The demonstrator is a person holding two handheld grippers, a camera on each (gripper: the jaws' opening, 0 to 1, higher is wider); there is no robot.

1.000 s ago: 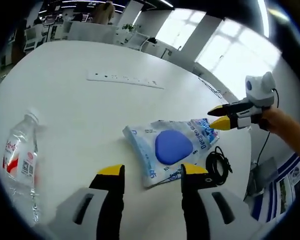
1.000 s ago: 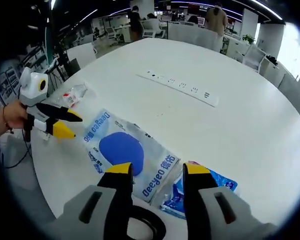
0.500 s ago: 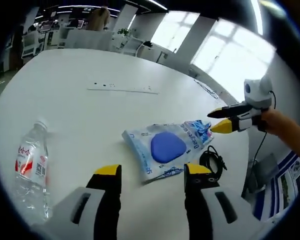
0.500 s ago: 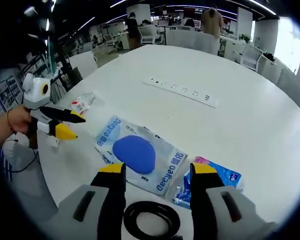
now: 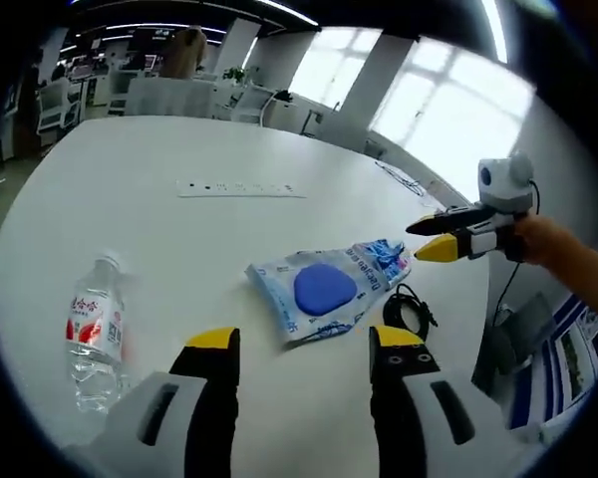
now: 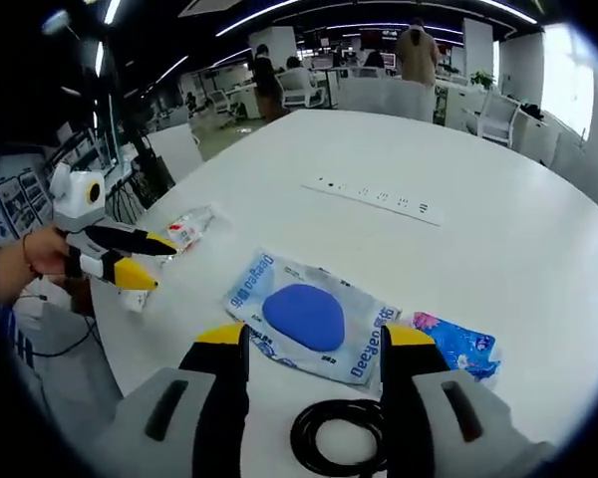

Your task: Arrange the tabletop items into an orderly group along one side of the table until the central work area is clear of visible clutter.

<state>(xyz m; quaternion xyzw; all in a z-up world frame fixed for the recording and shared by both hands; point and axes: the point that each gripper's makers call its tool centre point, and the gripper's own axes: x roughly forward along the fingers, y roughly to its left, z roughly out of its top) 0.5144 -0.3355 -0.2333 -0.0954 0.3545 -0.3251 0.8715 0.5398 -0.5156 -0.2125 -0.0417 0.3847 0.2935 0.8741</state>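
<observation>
Both claws hover over the white round tabletop [image 5: 130, 229] with nothing between their jaws. Low in the left gripper view I see my left claw [image 5: 302, 344] spread wide, its grey jaws tipped yellow and pointing up the frame. My right claw [image 6: 313, 340] stands likewise spread at the bottom of the right gripper view. At the right edge of the left gripper view the right claw comes in roughly level, held in a hand [image 5: 543, 244]; its yellow tips look close together there, above the tabletop's far edge.

At centre frame lies a flat, glossy plastic packet [image 5: 314, 294] with a blue rounded shape showing through and blue lettering. A second, bright blue printed packet [image 6: 453, 344] peeks out from under its end. Just beside them, toward the tabletop's edge, sits a coiled black cable [image 5: 409, 311]. A clear plastic water bottle [image 5: 95, 334] with a red-and-white label lies on its side at lower left, well apart from the packets. A long white power strip [image 5: 241, 189] lies flat further up the frame.
</observation>
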